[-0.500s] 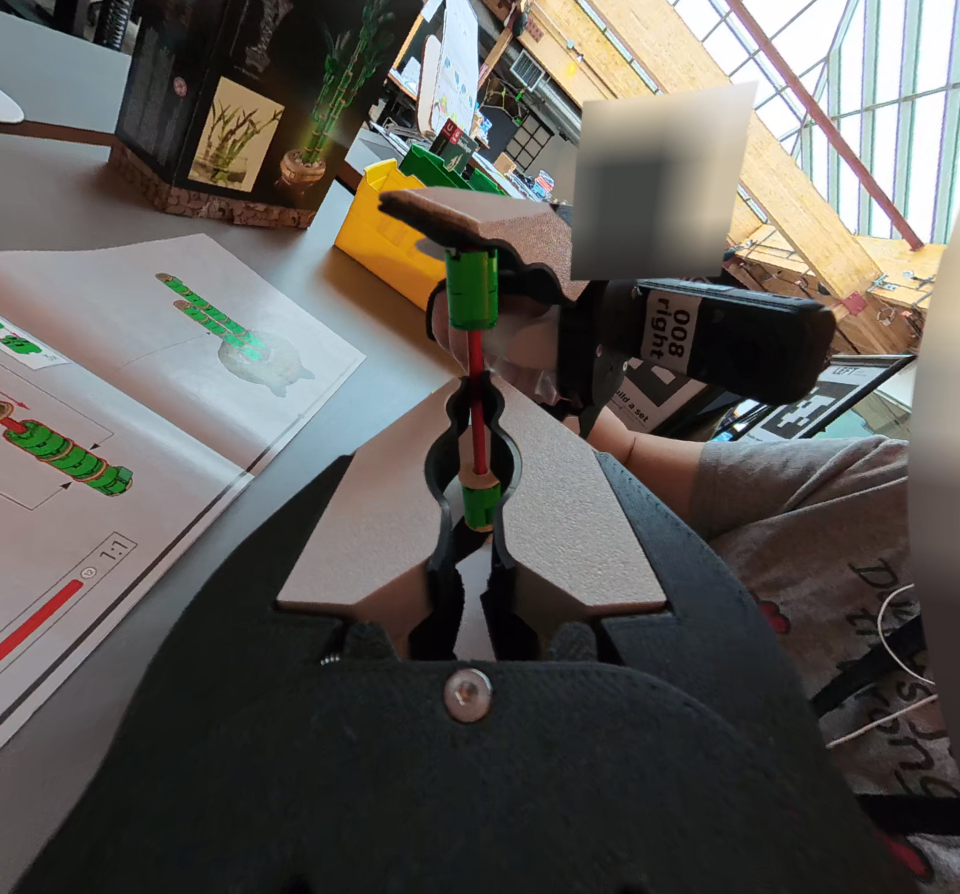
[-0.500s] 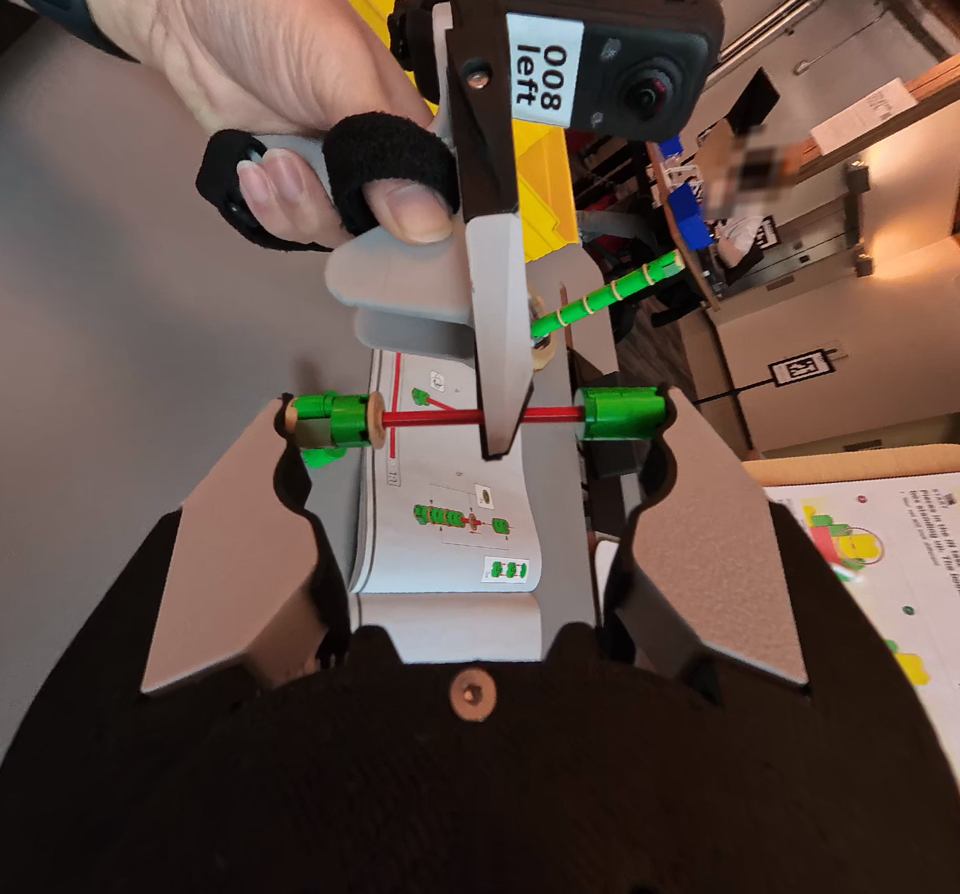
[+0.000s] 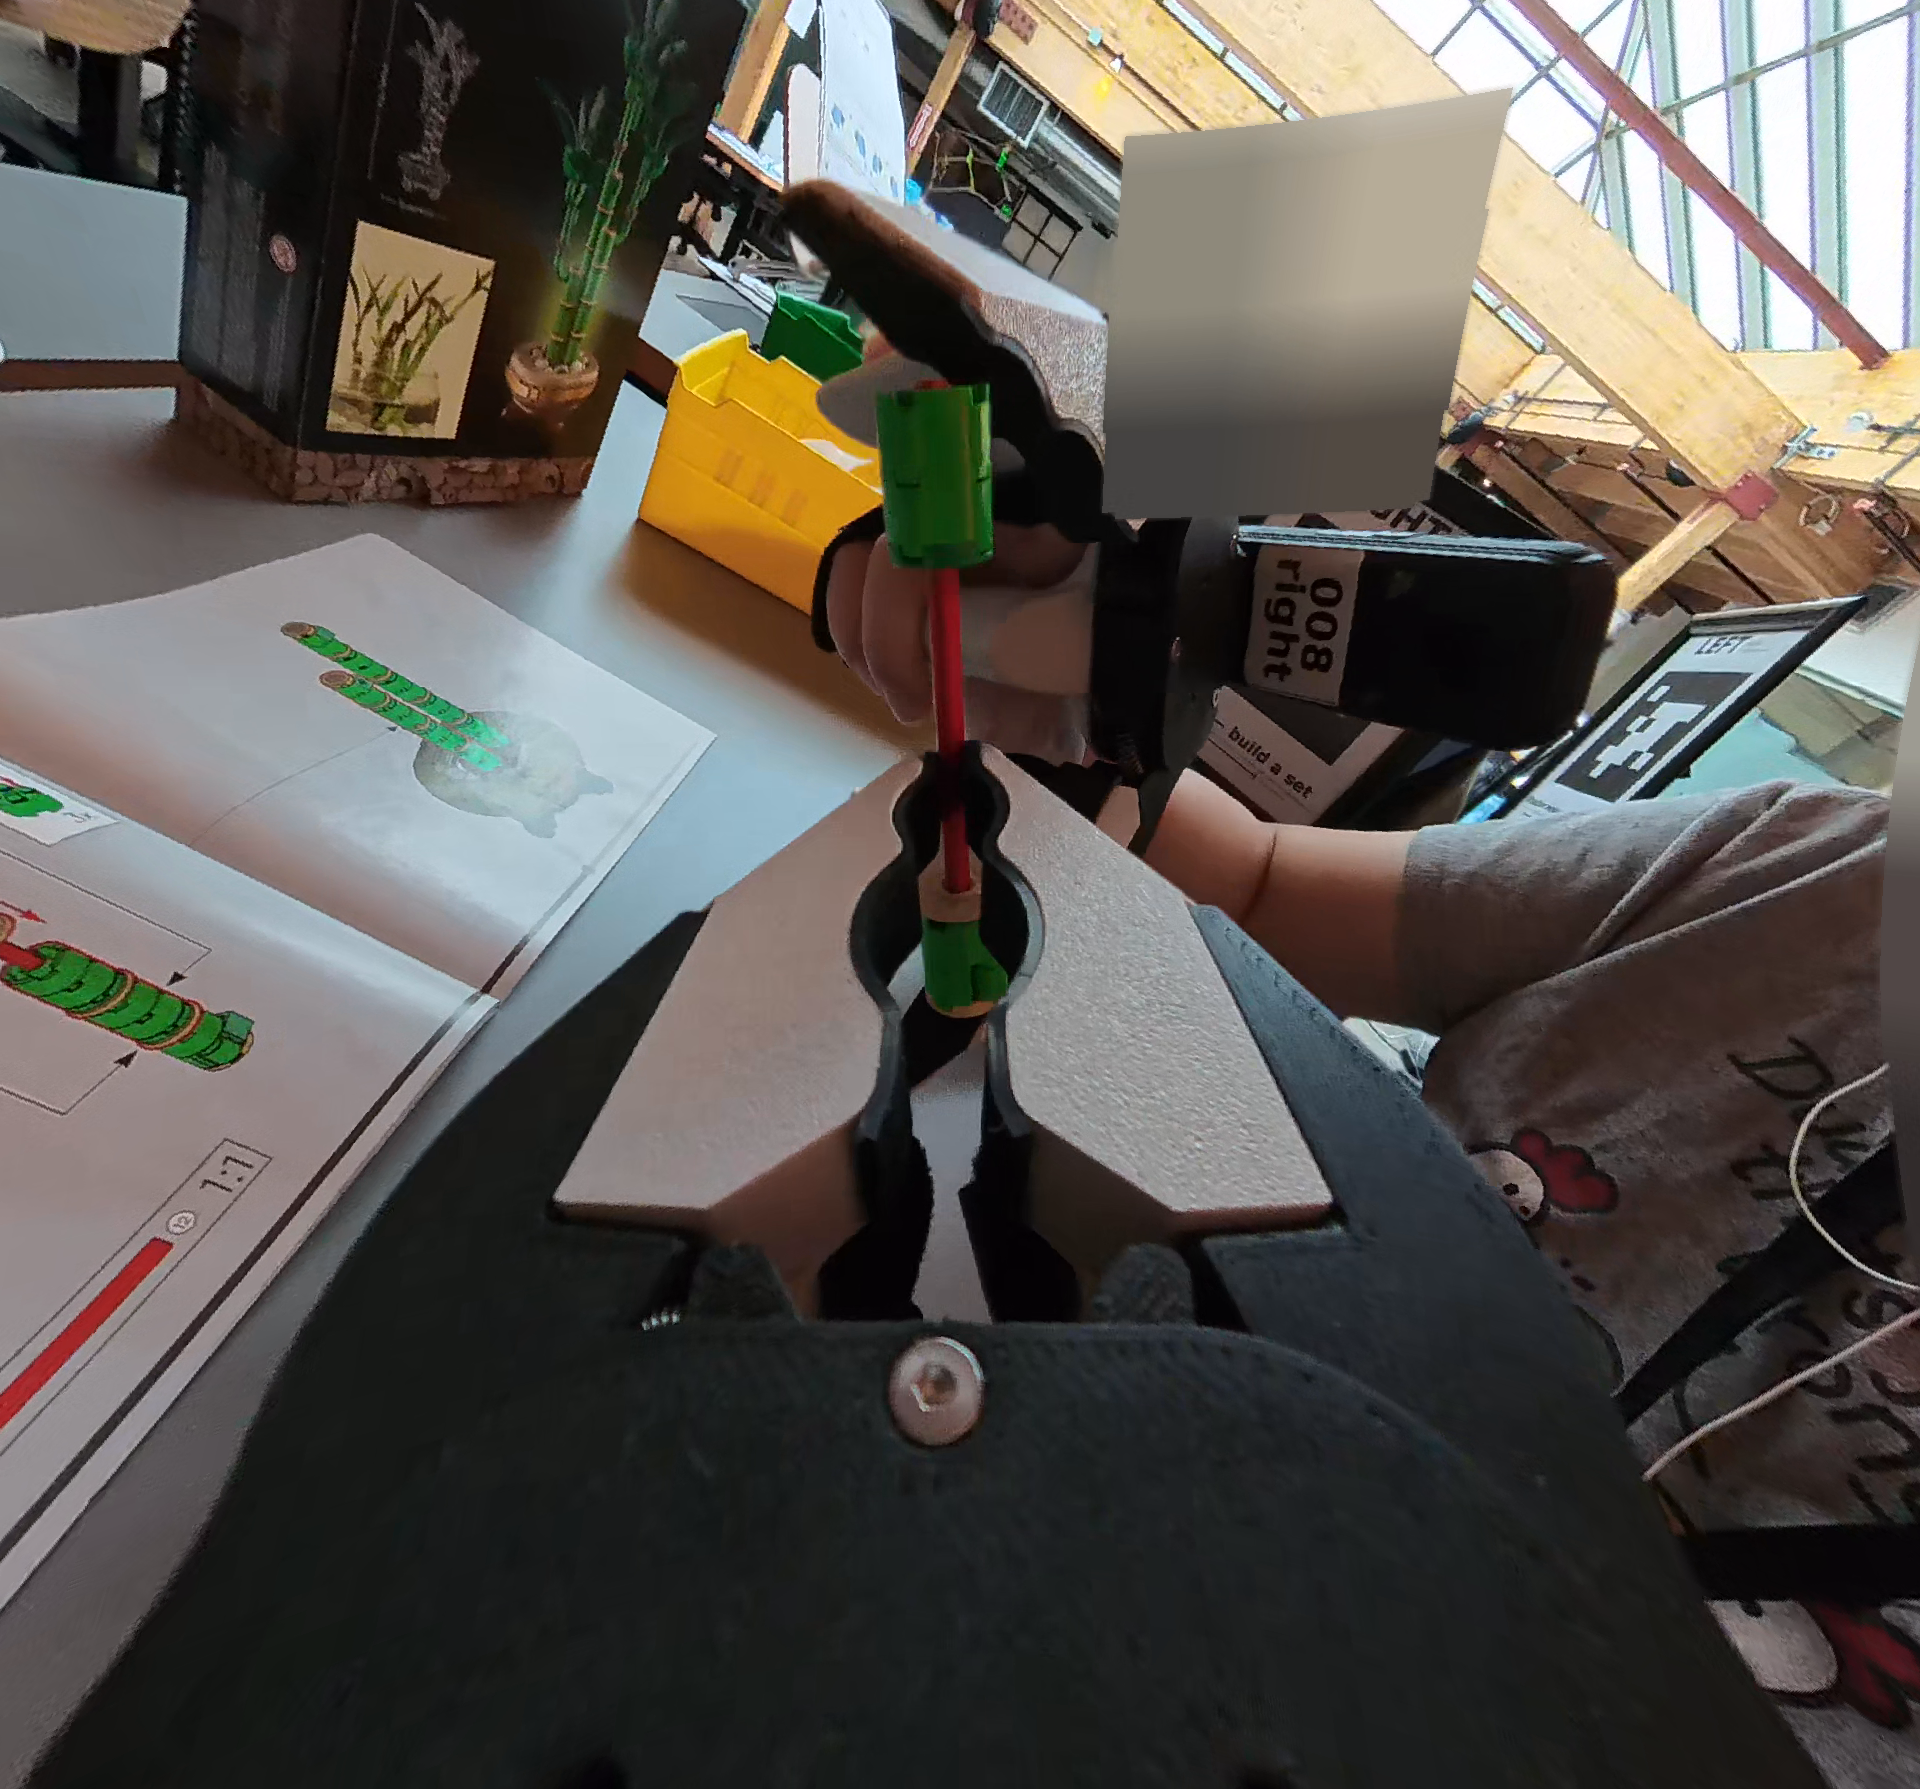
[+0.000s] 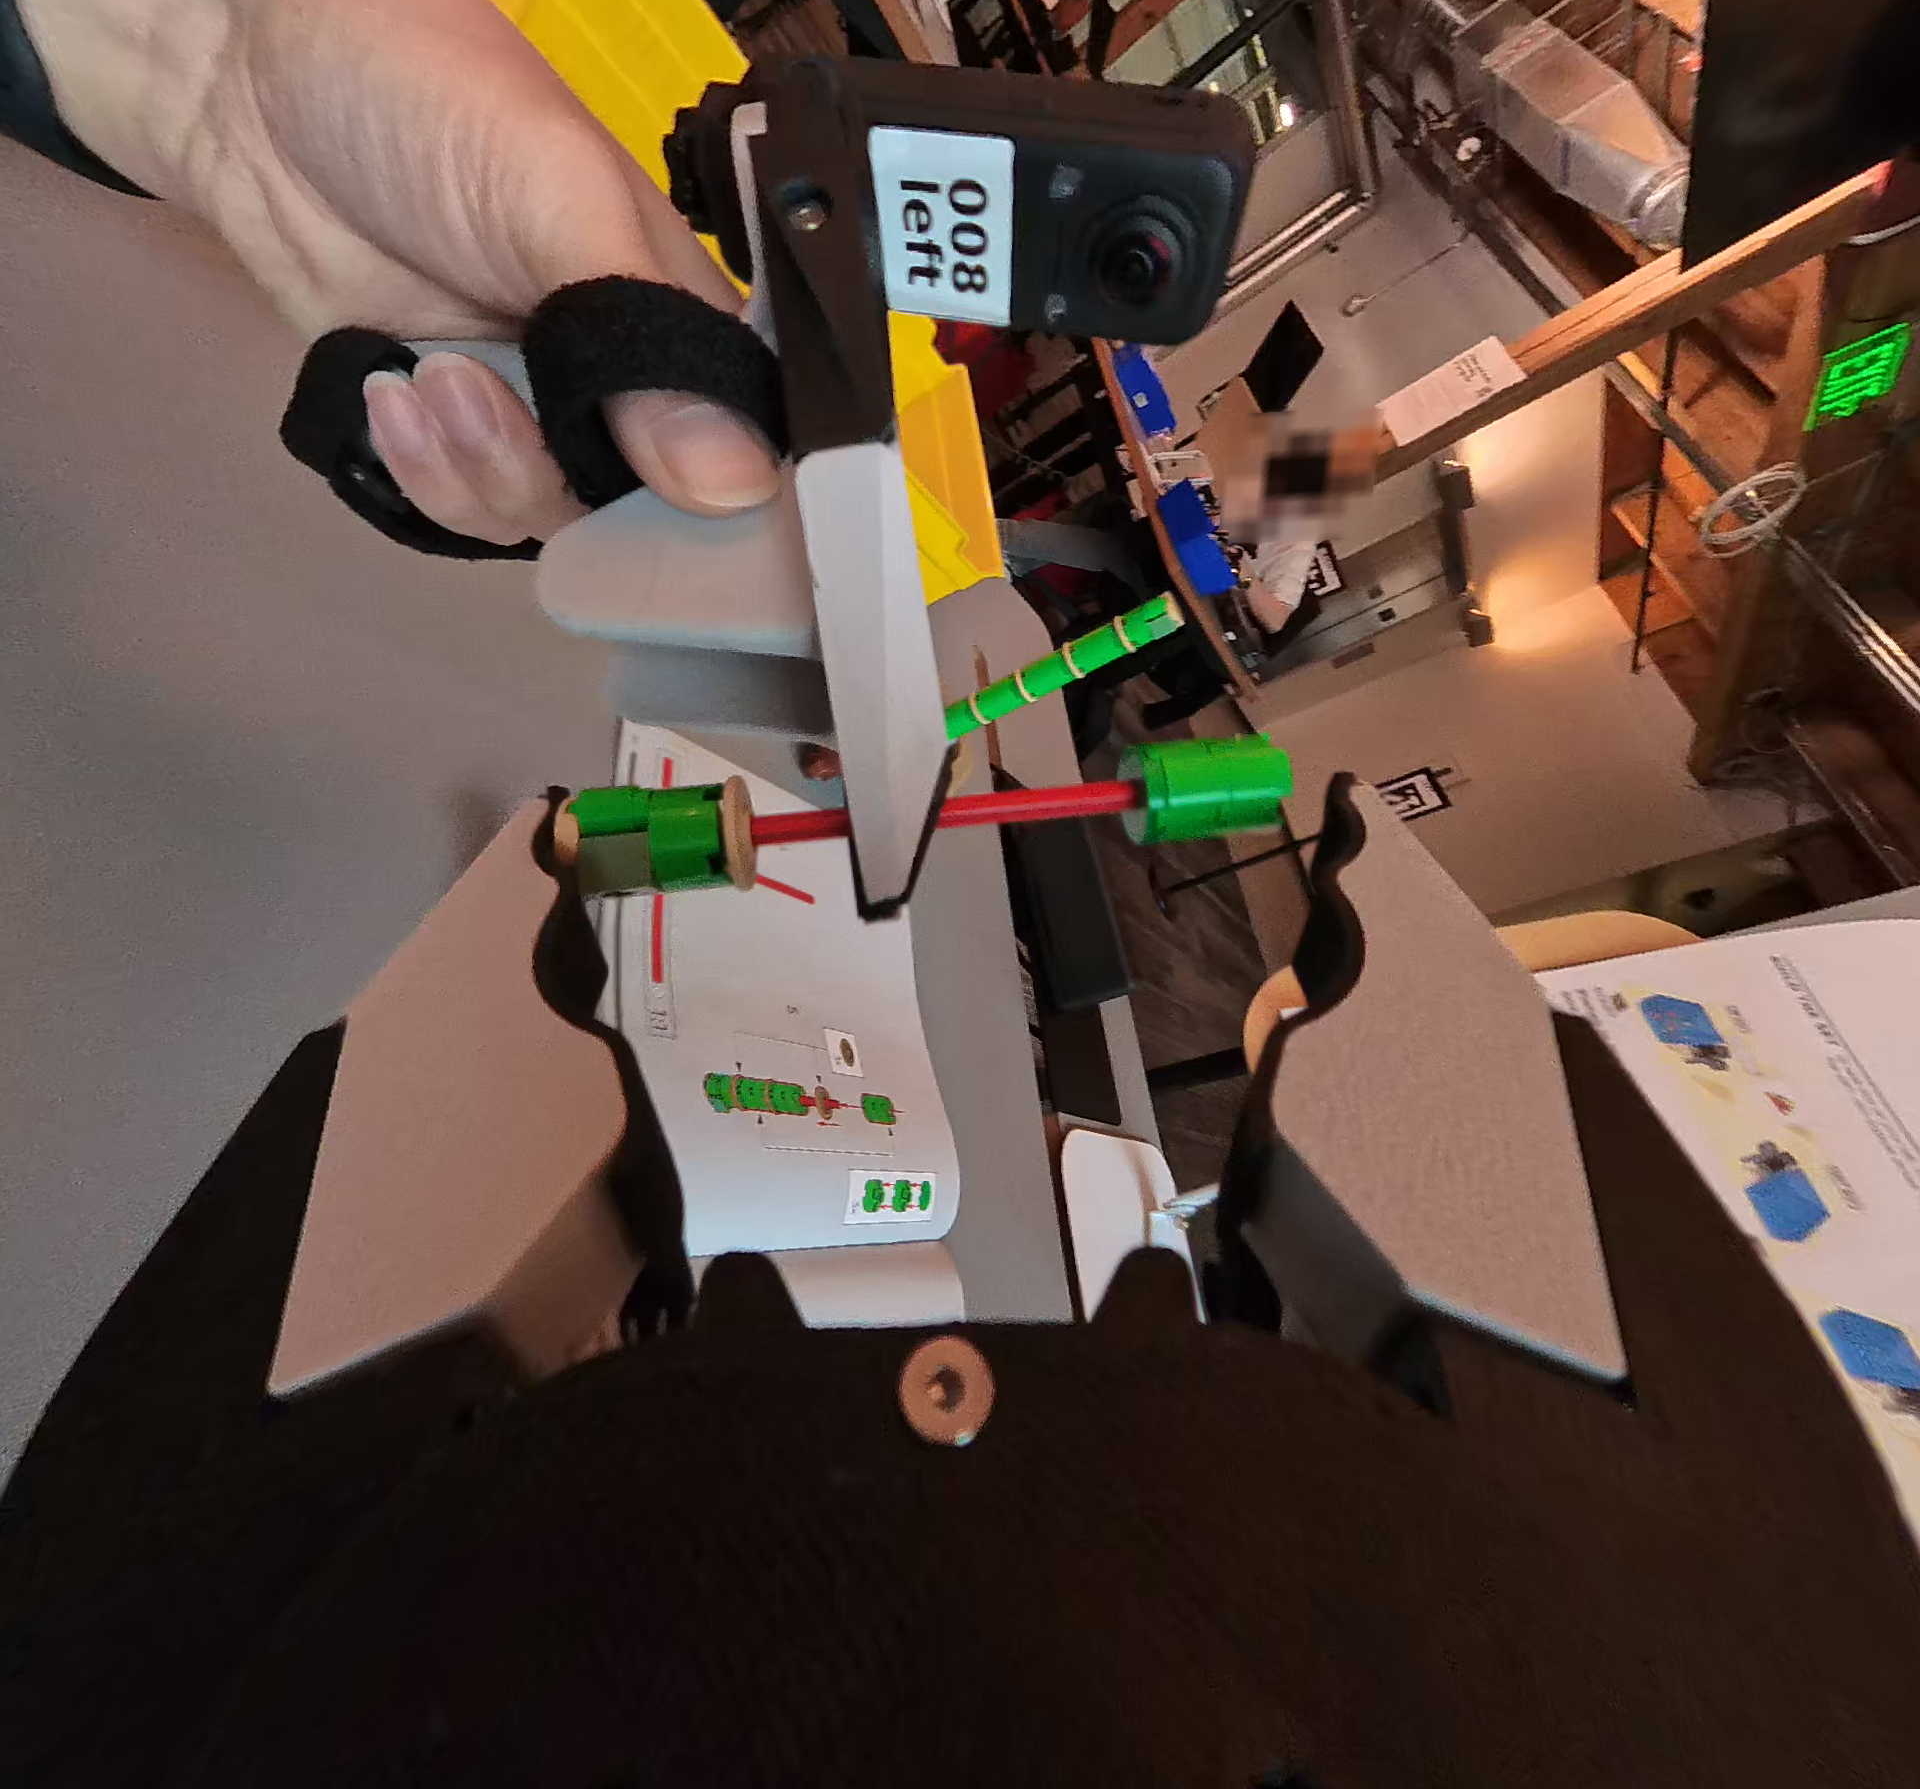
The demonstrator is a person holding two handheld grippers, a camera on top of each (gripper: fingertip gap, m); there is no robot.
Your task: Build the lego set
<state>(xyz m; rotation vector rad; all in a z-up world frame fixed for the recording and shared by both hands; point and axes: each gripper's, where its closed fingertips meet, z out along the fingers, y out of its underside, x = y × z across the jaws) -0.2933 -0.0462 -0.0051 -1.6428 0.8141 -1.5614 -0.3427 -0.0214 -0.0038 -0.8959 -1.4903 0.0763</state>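
A red axle (image 3: 948, 690) carries a green cylinder (image 3: 933, 477) at its far end and a green and tan stack (image 3: 961, 960) at its near end. My left gripper (image 3: 951, 783) is shut on the axle's middle and holds it in the air. In the right wrist view the axle (image 4: 1039, 801) lies crosswise, clamped by the left gripper's fingers (image 4: 883, 700). My right gripper (image 4: 945, 814) is open wide and spans the whole axle. Its left fingertip (image 4: 540, 835) touches the stack (image 4: 655, 835). A small gap separates the cylinder (image 4: 1210, 789) from the other fingertip.
The open instruction booklet (image 3: 312, 804) lies on the grey table (image 3: 104, 472), also below the grippers in the right wrist view (image 4: 790, 1064). A black set box (image 3: 416, 181), a yellow bin (image 3: 748, 482) and a green bin (image 3: 810, 326) stand behind. A finished green stalk (image 4: 1060, 669) stands beyond. My left and right fingertips are right by each other.
The right gripper's right finger has drawn slightly off the green cylinder. The left gripper still clamps the axle, and both grippers have shifted only a little.
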